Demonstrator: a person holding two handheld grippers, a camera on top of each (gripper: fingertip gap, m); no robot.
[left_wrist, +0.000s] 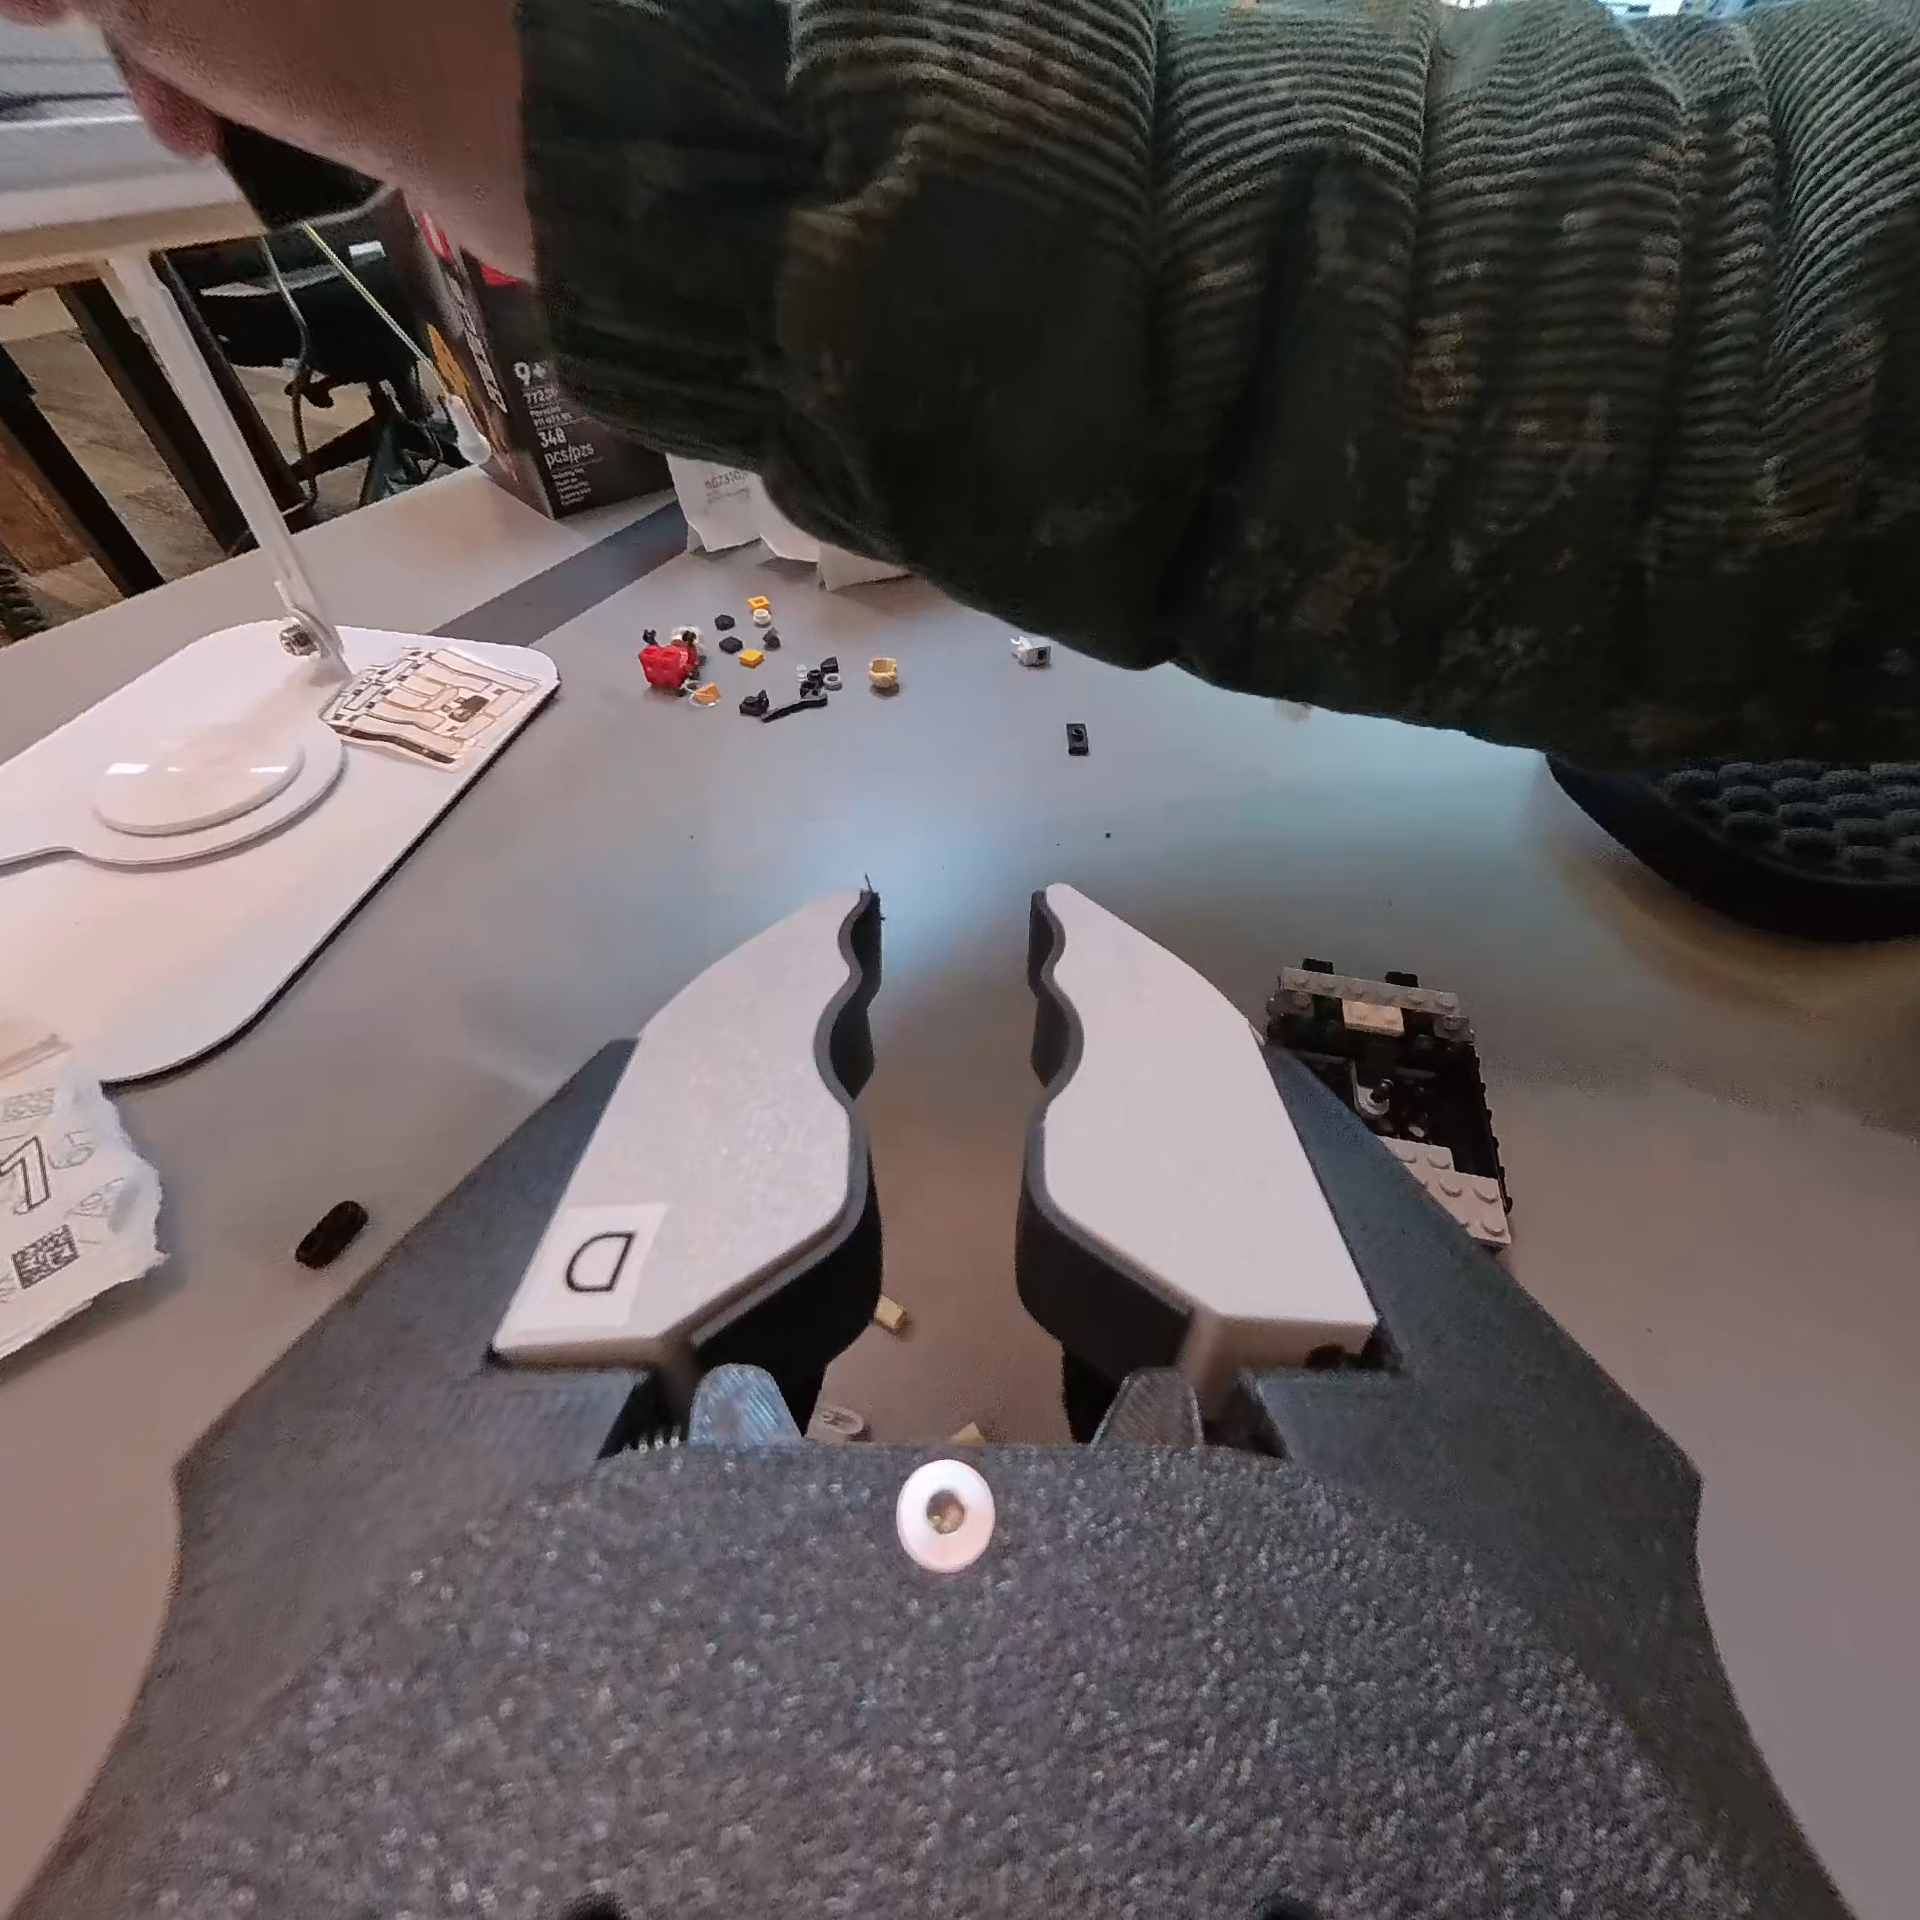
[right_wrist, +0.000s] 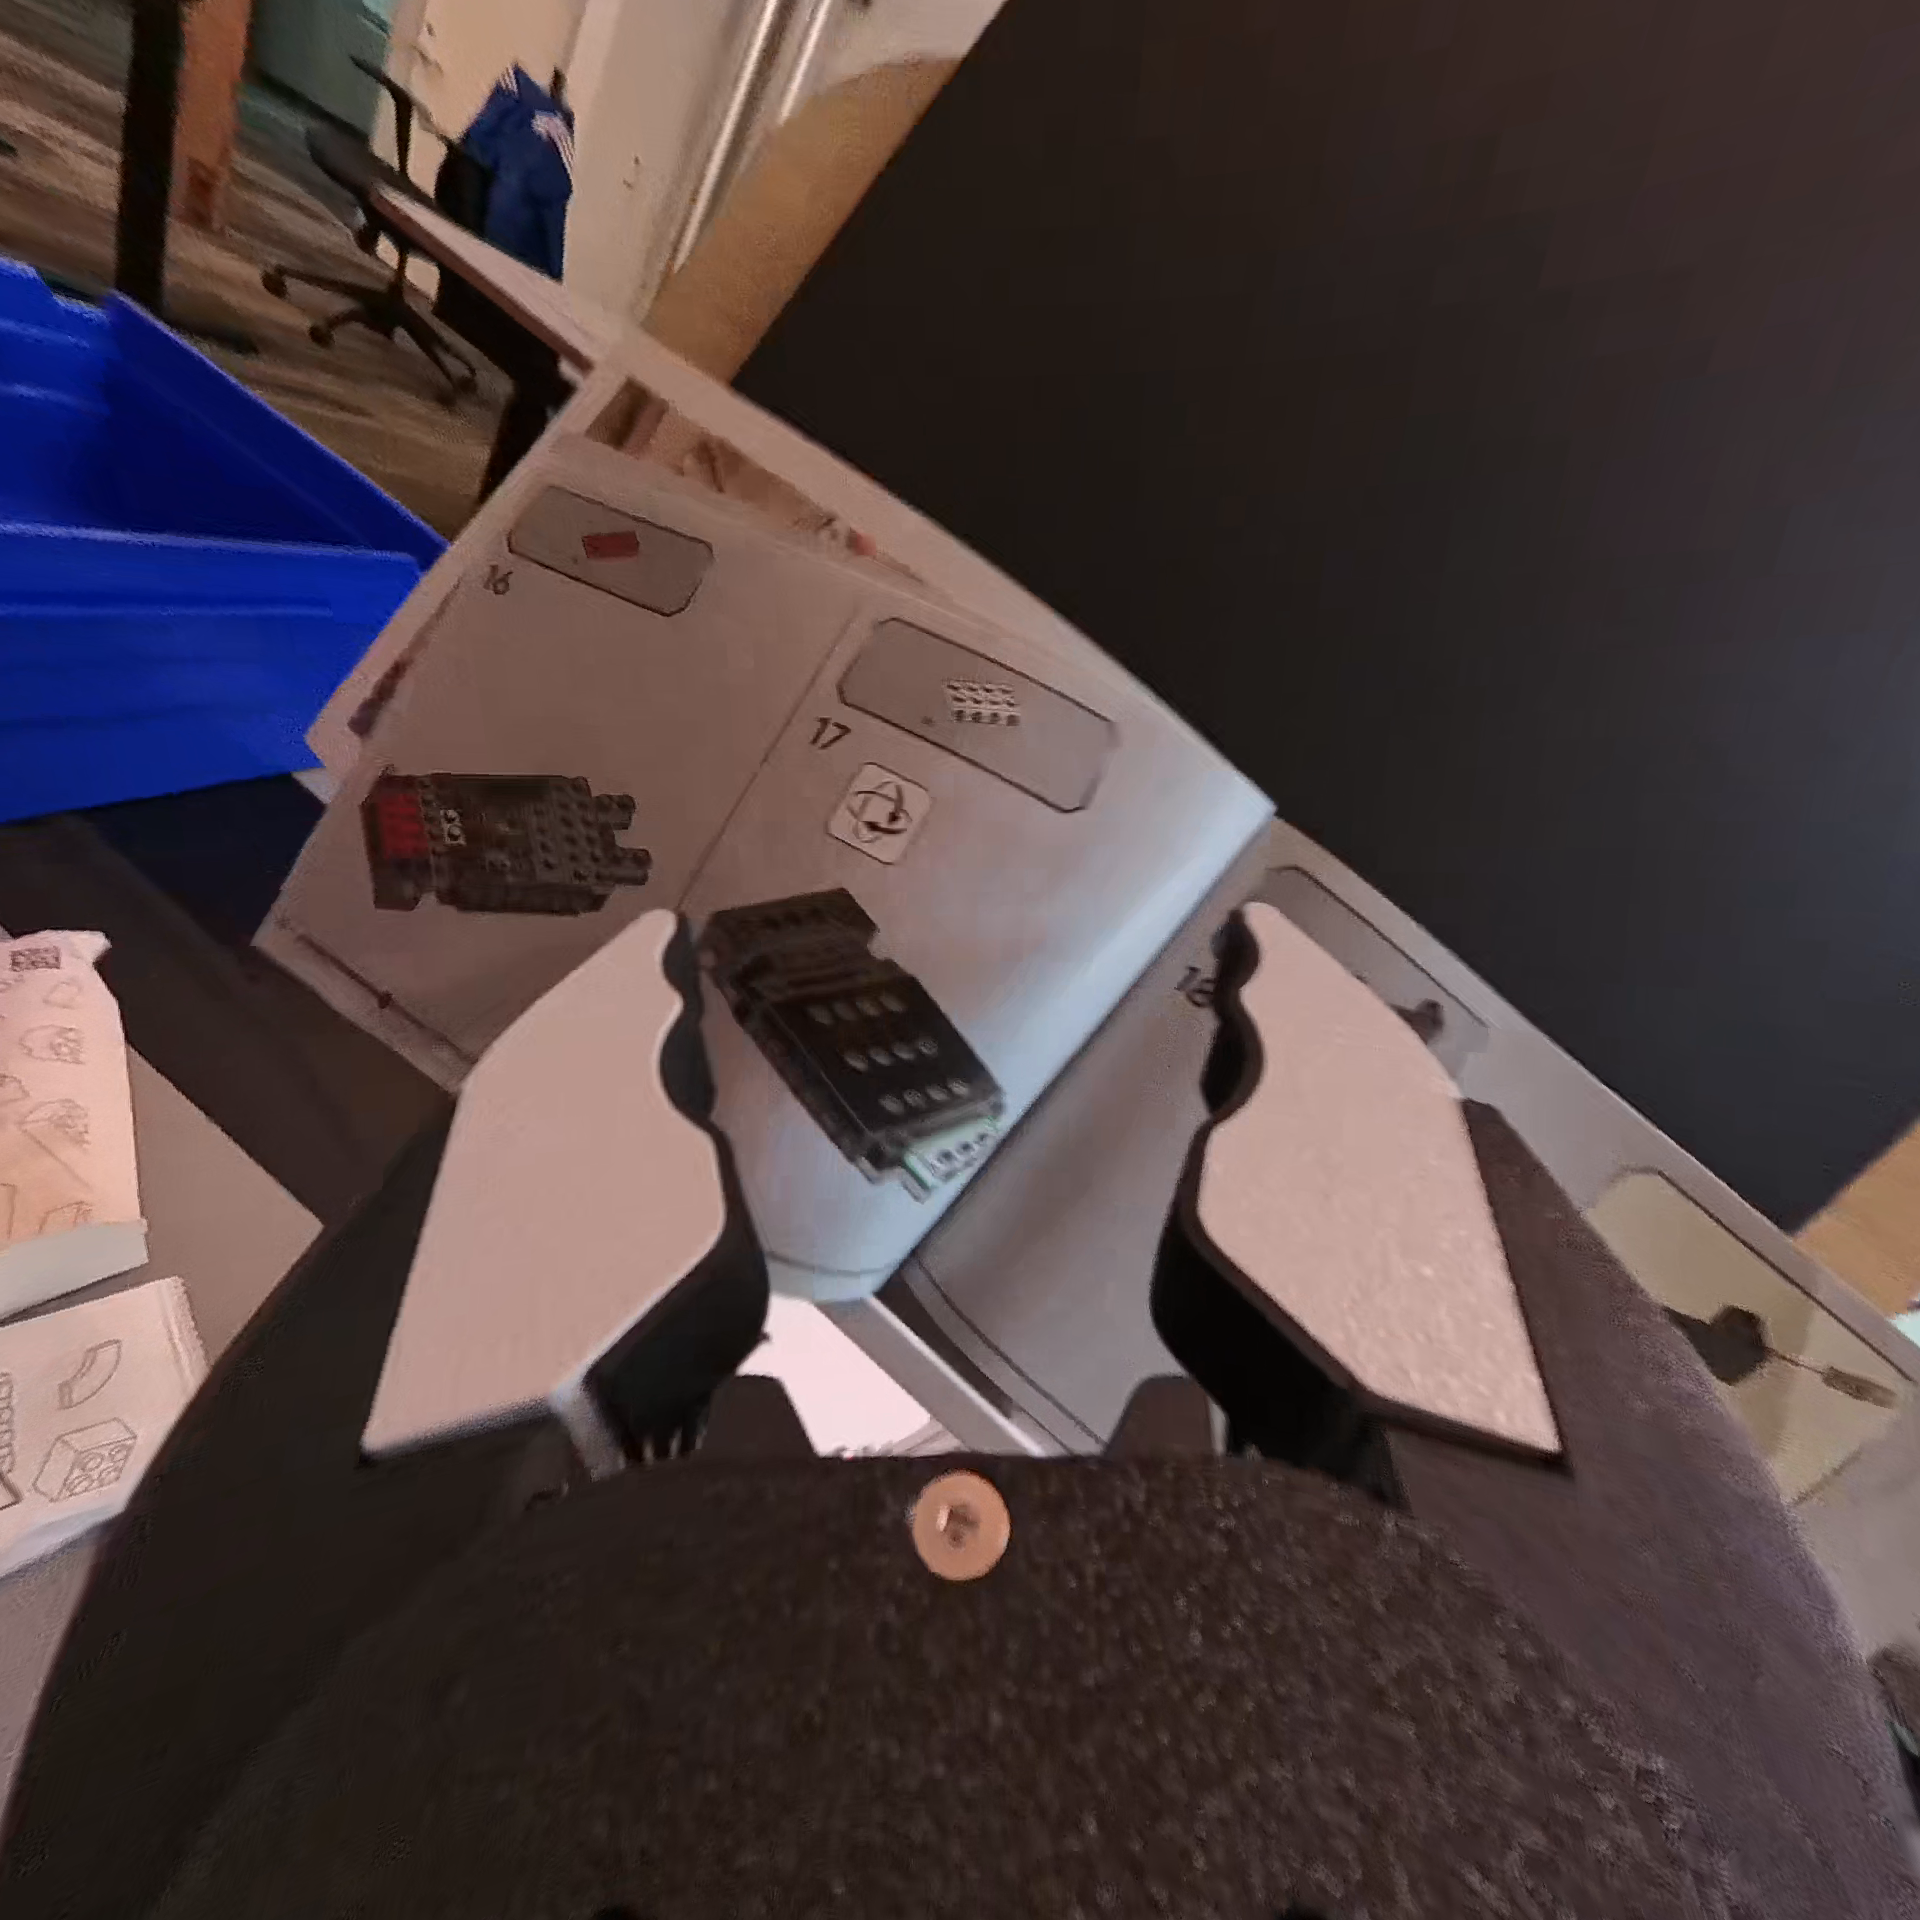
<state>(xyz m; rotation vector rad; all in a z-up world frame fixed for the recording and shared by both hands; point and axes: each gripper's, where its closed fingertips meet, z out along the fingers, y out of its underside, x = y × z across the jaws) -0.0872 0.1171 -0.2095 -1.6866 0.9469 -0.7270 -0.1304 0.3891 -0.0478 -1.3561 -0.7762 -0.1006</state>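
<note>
My left gripper (left_wrist: 956, 914) is open and empty above the grey table (left_wrist: 623, 935), with bare table between its fingers. A black and grey brick assembly (left_wrist: 1392, 1081) lies on the table just right of its right finger (left_wrist: 1143, 1091). A scatter of small loose bricks (left_wrist: 769, 665), red, yellow, black and tan, lies farther ahead. My right gripper (right_wrist: 956, 935) is wide open and empty, held over an open instruction booklet (right_wrist: 623, 748). Nothing touches its pads.
A person's striped dark sleeve (left_wrist: 1247, 364) crosses the top of the left wrist view. A white lamp base (left_wrist: 197, 779), a sticker sheet (left_wrist: 436, 691) and a dark box (left_wrist: 540, 416) lie at left. A blue bin (right_wrist: 156, 582) and paper bags (right_wrist: 62, 1091) stand left of the booklet. The gap from one gripper's tips to the other's is roughly 30 centimetres.
</note>
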